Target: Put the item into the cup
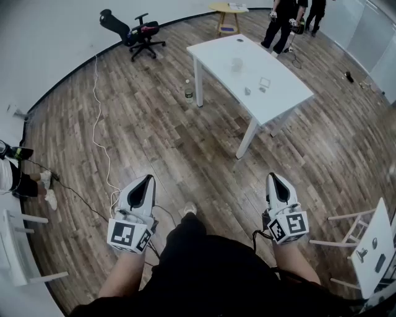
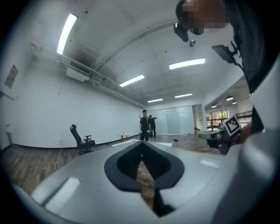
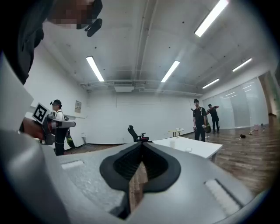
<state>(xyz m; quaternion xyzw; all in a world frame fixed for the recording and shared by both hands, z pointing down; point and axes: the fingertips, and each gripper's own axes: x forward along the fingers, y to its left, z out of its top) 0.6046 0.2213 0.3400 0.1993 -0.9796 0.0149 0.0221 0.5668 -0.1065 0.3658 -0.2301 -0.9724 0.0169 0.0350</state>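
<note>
In the head view I stand well back from the white table (image 1: pixel 272 102), holding both tools level above the wood floor (image 1: pixel 154 142). The left gripper (image 1: pixel 148 179) and the right gripper (image 1: pixel 272 176) both taper to a closed point and carry nothing. A clear cup (image 1: pixel 236 64) stands near the middle of the table. A small grey item (image 1: pixel 247 91) lies nearer my end of it, apart from the cup, with two more small bits just beside it that I cannot make out. A bottle (image 1: pixel 189 93) stands on the floor by a table leg, an office chair (image 1: pixel 136 31) sits by the far wall, and two people (image 1: pixel 286 18) stand past the table's far end. In the left gripper view my left gripper (image 2: pixel 141 146) has its tips touching, with only floor showing through the gap behind them. Beyond are the chair (image 2: pixel 81 139), the two people (image 2: pixel 146 126) and, at the right edge, my other tool's marker cube (image 2: pixel 231 126). In the right gripper view the right gripper (image 3: pixel 142 146) is fully closed and empty, floor again showing behind the tips. The table (image 3: pixel 194 148) lies ahead to the right with the cup (image 3: pixel 172 143) on it, too small here for me to pick out the item.
</note>
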